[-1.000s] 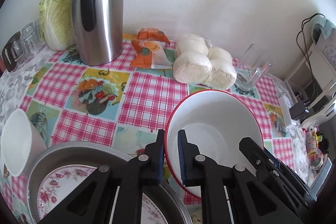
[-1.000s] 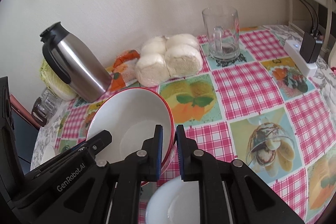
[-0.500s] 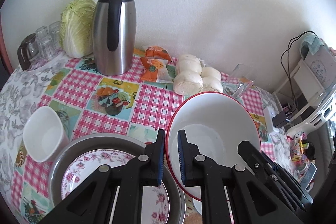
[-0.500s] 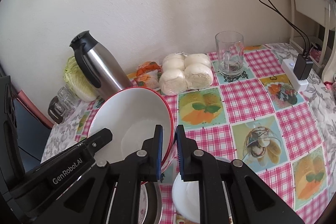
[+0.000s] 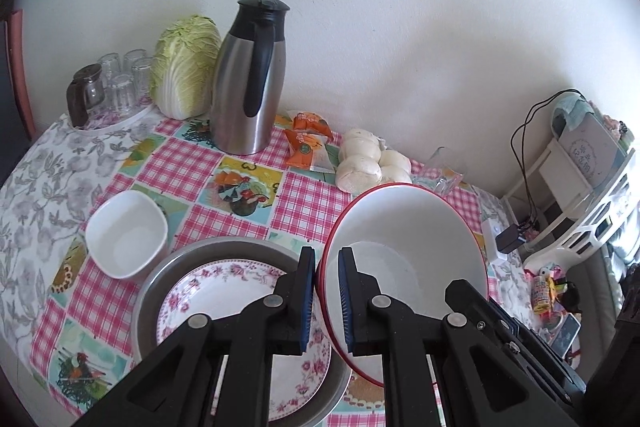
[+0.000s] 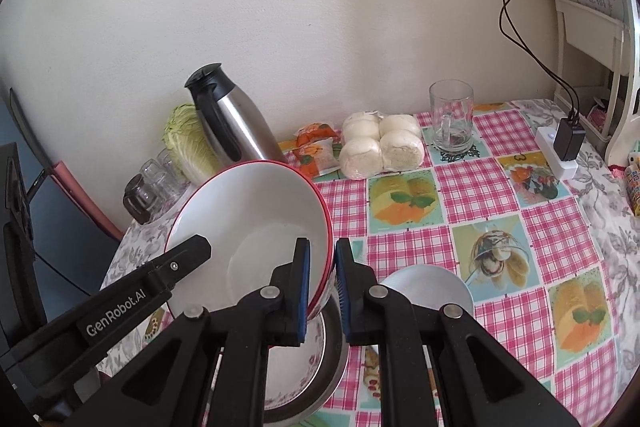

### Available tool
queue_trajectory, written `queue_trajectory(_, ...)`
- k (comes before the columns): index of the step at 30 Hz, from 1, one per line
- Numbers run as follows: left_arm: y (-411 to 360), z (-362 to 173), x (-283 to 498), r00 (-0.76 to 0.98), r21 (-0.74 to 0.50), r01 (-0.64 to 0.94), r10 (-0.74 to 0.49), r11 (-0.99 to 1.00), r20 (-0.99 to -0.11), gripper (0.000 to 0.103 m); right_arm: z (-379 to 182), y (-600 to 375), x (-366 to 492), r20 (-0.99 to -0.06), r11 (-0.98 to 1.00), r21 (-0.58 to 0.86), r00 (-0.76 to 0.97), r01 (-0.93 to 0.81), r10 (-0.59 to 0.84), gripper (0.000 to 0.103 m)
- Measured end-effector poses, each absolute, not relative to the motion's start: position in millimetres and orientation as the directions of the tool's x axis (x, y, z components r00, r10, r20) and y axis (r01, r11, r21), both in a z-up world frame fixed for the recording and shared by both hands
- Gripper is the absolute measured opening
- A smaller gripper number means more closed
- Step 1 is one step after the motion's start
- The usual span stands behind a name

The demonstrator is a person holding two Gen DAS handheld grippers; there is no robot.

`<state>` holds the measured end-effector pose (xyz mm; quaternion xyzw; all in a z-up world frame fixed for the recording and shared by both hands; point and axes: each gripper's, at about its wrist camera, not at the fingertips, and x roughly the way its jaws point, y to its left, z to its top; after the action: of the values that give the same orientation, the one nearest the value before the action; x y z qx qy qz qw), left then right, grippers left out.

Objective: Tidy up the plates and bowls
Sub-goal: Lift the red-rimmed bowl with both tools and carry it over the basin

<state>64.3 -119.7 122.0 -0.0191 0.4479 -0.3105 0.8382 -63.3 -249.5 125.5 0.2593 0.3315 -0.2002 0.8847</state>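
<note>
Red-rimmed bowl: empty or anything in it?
Empty. The red-rimmed bowl, held at its rim by the left gripper and right gripper, shows only bare white inside in both views.

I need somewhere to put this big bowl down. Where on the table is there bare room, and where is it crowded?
Bare cloth lies in front of the buns and glass mug, toward the charger, right of the small round dish. Crowded: the wall side around the thermos, cabbage and glasses, and the metal pan beside the square dish.
</note>
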Motion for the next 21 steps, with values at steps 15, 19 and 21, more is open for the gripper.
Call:
queue_trajectory(15,-73,103,55,0.367,-0.359,0.453,-0.537,0.816,-0.759,0.014,115,-209,-73,-0.711,0.808,0.315,0.688,0.497,-0.146,0.014)
queue_trajectory(19,-66,95,55,0.368,-0.347,0.438,-0.517,0.83,-0.773,0.014,109,-201,-70,-0.723,0.813,0.312,0.678,0.491,-0.132,0.014)
queue_trajectory(21,-63,91,55,0.366,-0.338,0.431,-0.504,0.837,-0.782,0.014,105,-197,-68,-0.73,0.817,0.308,0.672,0.487,-0.125,0.014)
